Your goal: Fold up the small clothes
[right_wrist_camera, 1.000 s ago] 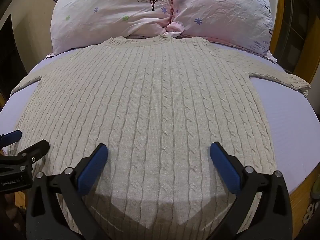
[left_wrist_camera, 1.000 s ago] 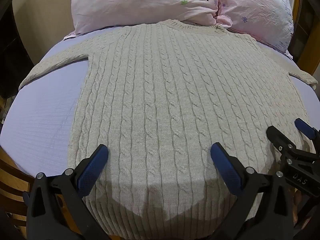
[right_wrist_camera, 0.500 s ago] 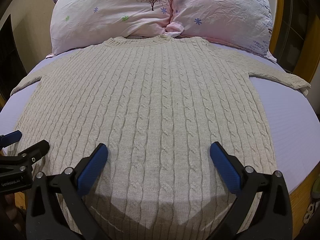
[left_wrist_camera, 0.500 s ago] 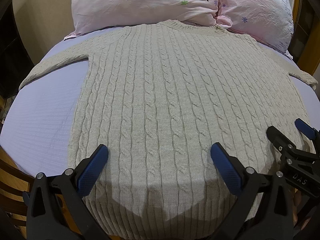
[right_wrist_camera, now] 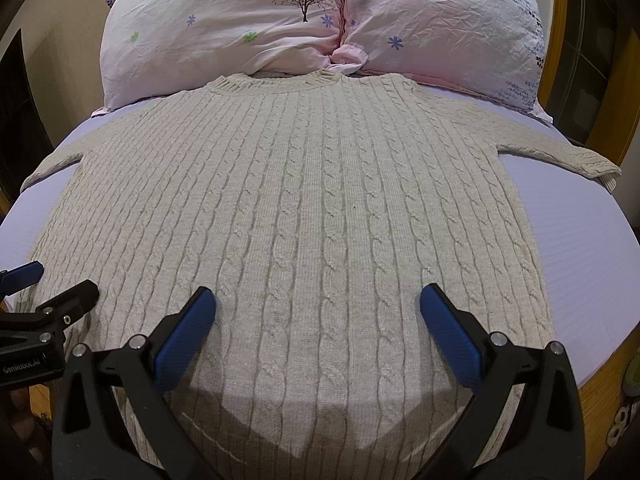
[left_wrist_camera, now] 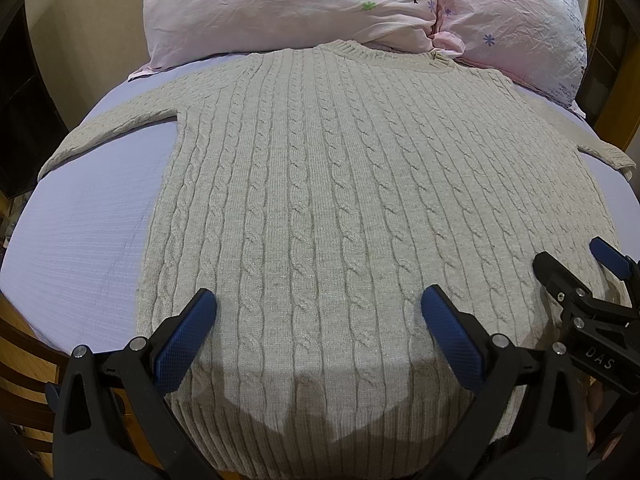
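A beige cable-knit sweater lies flat on the bed, collar toward the pillows, both sleeves spread out sideways; it also shows in the right wrist view. My left gripper is open and empty above the hem, left of centre. My right gripper is open and empty above the hem, right of centre. In the left wrist view the right gripper shows at the right edge. In the right wrist view the left gripper shows at the left edge.
The lilac bedsheet shows on both sides of the sweater. Two pink floral pillows stand behind the collar. A wooden bed frame runs along the near edge. A dark window stands at the right.
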The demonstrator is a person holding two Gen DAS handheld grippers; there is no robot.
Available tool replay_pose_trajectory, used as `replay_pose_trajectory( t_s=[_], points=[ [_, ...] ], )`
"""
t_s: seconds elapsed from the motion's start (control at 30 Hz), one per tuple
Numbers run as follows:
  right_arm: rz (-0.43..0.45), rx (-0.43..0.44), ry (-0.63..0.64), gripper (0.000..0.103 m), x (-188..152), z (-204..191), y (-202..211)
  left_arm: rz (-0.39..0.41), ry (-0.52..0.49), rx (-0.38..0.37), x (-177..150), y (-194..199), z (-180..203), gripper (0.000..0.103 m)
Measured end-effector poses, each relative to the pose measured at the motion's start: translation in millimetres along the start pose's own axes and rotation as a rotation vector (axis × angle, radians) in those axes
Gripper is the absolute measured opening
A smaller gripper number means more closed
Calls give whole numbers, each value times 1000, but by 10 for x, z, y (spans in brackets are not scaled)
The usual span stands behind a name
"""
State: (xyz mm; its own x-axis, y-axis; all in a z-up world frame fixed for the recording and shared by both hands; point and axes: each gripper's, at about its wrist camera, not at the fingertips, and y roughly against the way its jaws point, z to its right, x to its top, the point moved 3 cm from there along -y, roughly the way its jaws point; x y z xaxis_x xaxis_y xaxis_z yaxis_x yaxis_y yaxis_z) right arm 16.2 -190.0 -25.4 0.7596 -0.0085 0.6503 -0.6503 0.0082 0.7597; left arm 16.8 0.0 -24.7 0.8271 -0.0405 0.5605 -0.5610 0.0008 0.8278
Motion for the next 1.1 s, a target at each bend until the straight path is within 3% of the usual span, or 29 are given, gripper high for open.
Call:
replay_pose_trajectory(
  t_s=[1.1],
  points=[
    [-7,-3,-2,101,-6,0,3,2,0,0,1,1,0,102]
  ],
)
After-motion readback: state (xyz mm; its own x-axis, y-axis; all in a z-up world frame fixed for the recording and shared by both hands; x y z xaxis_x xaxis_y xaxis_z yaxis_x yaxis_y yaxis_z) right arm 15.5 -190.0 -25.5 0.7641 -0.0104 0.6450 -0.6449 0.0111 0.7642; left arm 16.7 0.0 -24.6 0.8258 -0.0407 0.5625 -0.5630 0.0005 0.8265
